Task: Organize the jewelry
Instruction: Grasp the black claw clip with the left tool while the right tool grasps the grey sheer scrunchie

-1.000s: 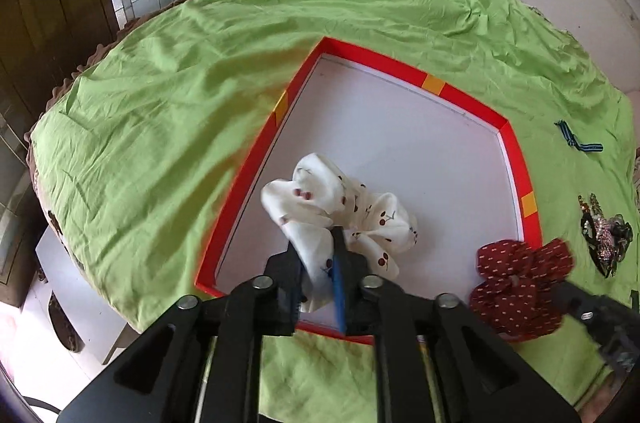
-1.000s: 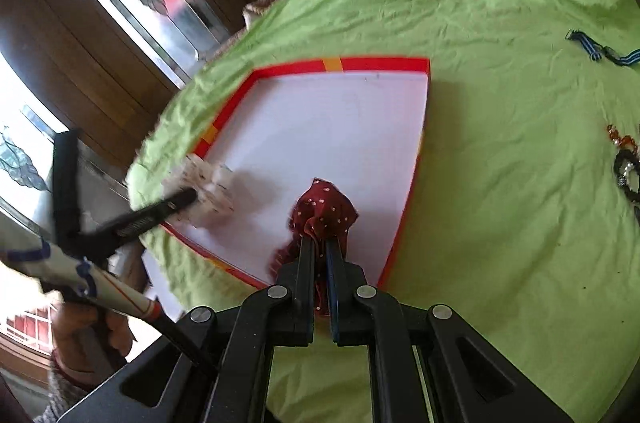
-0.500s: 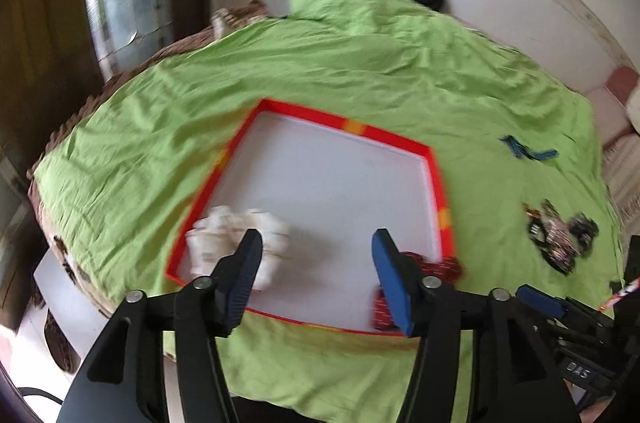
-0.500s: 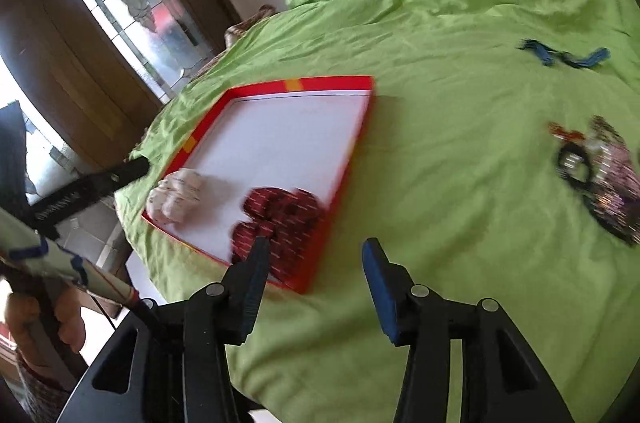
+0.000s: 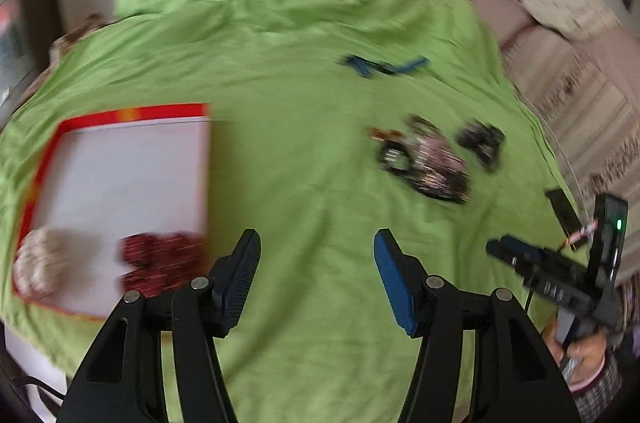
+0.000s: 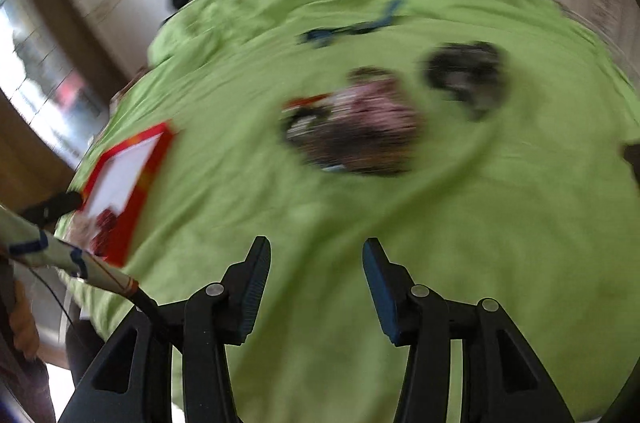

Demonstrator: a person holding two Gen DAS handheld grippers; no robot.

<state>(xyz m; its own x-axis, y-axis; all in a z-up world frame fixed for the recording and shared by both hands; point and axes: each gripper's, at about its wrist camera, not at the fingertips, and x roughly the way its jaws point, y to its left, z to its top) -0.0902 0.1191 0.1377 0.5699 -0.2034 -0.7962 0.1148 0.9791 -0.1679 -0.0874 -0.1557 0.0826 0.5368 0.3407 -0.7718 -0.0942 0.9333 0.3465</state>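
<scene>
Green bedspread [image 5: 304,159] with blurred, indistinct jewelry pile [image 6: 356,131] beyond empty right claw [image 6: 316,287].

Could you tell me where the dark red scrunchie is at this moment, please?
In the left wrist view the dark red scrunchie lies in the near right corner of the red-framed tray, right of the white scrunchie, at lower left.

I see a bright lime-green sheet [image 5: 304,183] over everything. On it, a white board [image 5: 120,175] with a red border carrying an orange patch. On the board sit a cream-white scrunchie [image 5: 40,263] and a dark red one [image 5: 160,259] with pale dots. A blue strip [image 5: 384,65] lies farther off; the blurred jewelry pile [image 5: 428,163] looks black, pink and orange-red. My left hand-held gripper [image 5: 316,279] is black with blue pads.
</scene>
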